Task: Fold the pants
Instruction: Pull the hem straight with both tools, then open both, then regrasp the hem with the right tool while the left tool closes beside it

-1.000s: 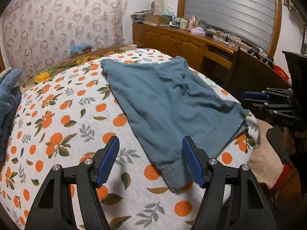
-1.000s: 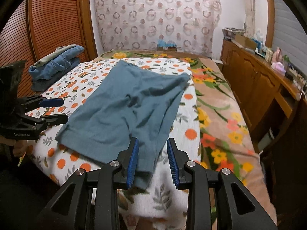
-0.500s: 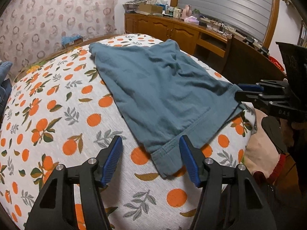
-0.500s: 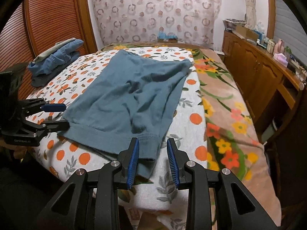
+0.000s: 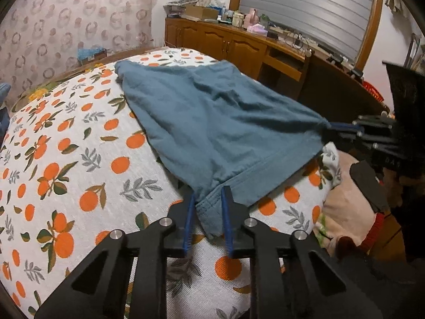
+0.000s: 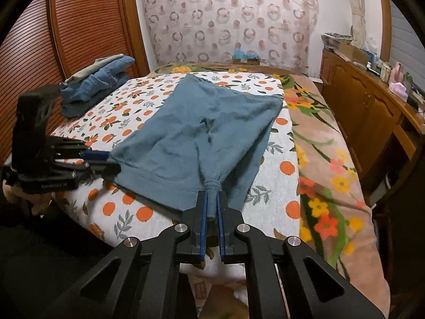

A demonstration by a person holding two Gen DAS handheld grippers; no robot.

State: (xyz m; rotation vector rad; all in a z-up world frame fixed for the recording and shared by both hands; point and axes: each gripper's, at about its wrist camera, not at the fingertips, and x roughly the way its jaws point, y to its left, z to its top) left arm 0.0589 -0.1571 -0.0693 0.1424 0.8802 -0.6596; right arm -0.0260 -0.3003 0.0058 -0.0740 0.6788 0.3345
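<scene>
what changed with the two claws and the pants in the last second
Both claws closed on the near hem of the blue pants. The left claw, wide open a second ago, now pinches the hem corner on its side; the right claw narrowed onto the other corner, bunching the cloth. The hem looks slightly raised. The pants otherwise lie spread on the orange-print sheet, and the folded jeans stayed put.
</scene>
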